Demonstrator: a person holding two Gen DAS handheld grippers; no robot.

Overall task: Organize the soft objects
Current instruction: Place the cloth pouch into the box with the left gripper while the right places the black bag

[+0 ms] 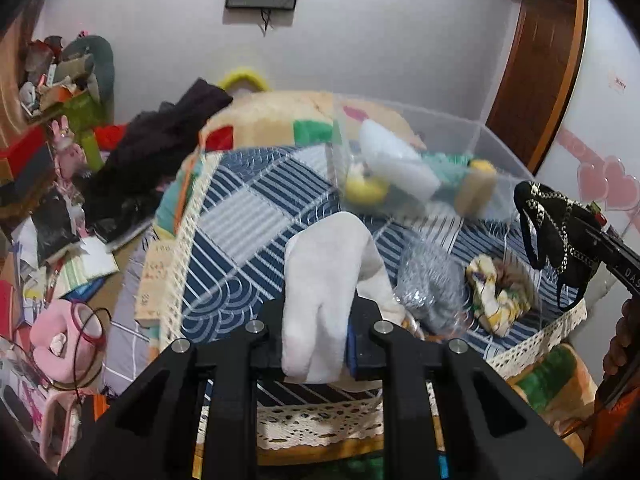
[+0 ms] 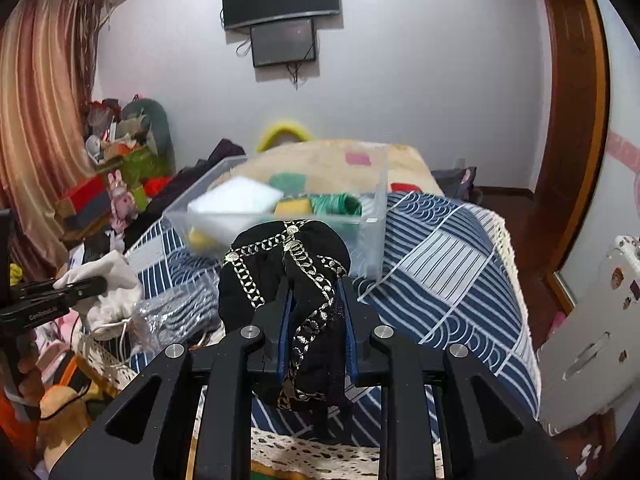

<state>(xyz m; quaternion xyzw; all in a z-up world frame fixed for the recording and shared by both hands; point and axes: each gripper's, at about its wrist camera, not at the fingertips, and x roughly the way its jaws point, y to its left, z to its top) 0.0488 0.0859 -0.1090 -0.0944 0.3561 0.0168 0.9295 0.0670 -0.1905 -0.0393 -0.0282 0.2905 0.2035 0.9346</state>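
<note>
My left gripper (image 1: 316, 320) is shut on a white cloth pouch (image 1: 328, 280), held above the blue patterned bedspread (image 1: 248, 208); it also shows in the right wrist view (image 2: 108, 272). My right gripper (image 2: 316, 300) is shut on a black cloth with silver chain trim (image 2: 288, 272), seen at the right of the left wrist view (image 1: 556, 236). A clear plastic bin (image 2: 376, 220) behind holds a white foam block (image 2: 236, 198), yellow sponges (image 2: 294, 206) and a green item (image 2: 340, 204).
A silvery crinkled bag (image 1: 432, 280) and a yellow floral scrunchie (image 1: 496, 296) lie on the bedspread near the front. A beige blanket (image 1: 280, 112) covers the far bed. Clutter fills the floor at left (image 1: 60, 240). A wooden door (image 2: 576, 120) stands at right.
</note>
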